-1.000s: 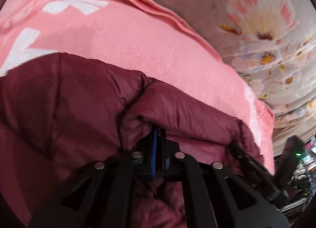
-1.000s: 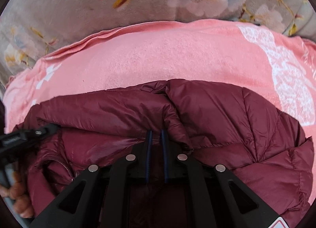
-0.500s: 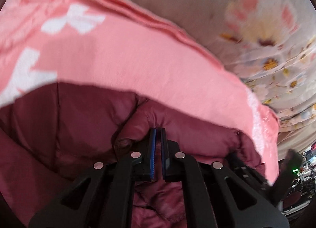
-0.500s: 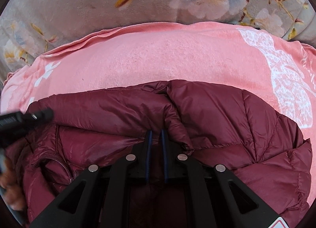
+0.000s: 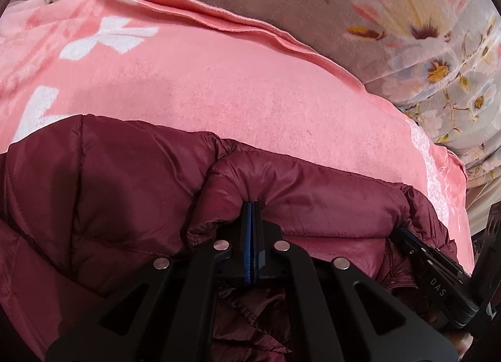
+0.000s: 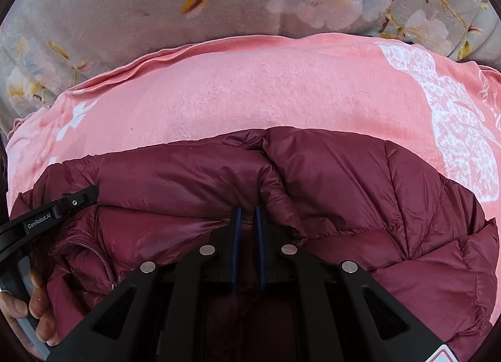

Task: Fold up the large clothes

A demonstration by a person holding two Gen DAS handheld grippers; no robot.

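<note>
The maroon puffer jacket [image 5: 307, 192] lies bunched on a pink blanket [image 5: 225, 86], which is itself spread over a grey floral bedcover [image 5: 432, 48]. I see its folded upper edge running as a rounded ridge across both wrist views, with bare pink blanket beyond it on the far side.

My left gripper [image 5: 252, 205] has its blue-edged pads pressed flat together, pinching a pucker of the jacket's ridge; the fabric dimples right at the tips. My right gripper [image 6: 248, 210] stands with a narrow slot between its pads, and a fold of the same ridge sits over the tips, so I read it as clamped on the jacket too, though the cloth hides the actual contact.

From the right wrist, the jacket [image 6: 360, 192] spreads wide toward the right edge of the blanket [image 6: 281, 92], where a white lace-like print lies. At lower left I see a zipper [image 6: 100, 255] on the jacket's inner side, the other gripper's black finger [image 6: 62, 205] resting at the ridge, and the person's hand [image 6: 34, 308] on its handle.

The pink blanket's far hem is rumpled into small waves, just short of the floral bedcover [image 6: 156, 11]. Between jacket edge and that hem lies a broad flat band of pink.
</note>
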